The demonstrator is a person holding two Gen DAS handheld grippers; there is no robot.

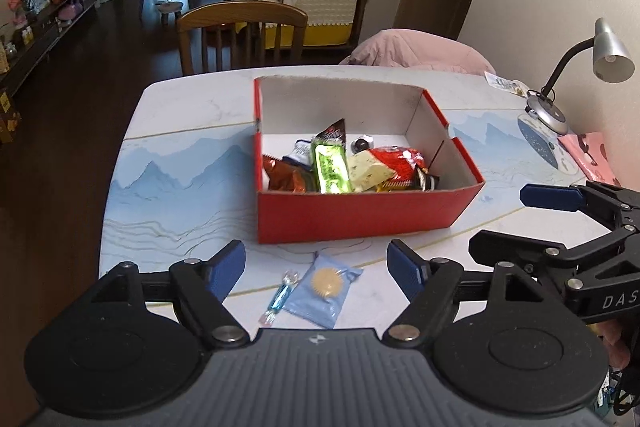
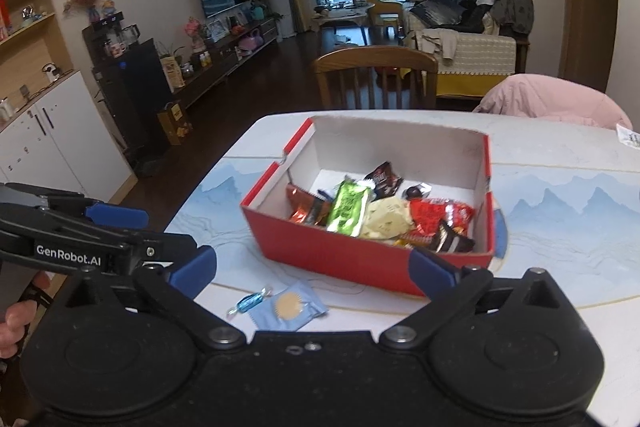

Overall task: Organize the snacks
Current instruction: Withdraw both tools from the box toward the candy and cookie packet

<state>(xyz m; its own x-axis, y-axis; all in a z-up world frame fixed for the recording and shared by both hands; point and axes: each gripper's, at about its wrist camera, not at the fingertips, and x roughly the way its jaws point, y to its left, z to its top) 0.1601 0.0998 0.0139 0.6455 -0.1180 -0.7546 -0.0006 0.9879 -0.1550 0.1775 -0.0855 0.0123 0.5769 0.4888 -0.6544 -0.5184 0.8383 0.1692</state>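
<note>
Left wrist view: we see the red box (image 1: pixel 368 215) on the bench (image 1: pixel 180 163) already holding a heap of snacks (image 1: pixel 348 167), while a blue biscuit packet (image 1: pixel 326 283) and a blue wrapped candy (image 1: pixel 280 295) lie outside just near of it; the left claw (image 1: pixel 316 271) hangs spread and empty above these two. Right wrist view: we judge the task mostly done, the packet (image 2: pixel 290 307) and candy (image 2: pixel 250 301) remaining, with the right claw (image 2: pixel 314 267) tilted down, spread wide, pinching nothing.
</note>
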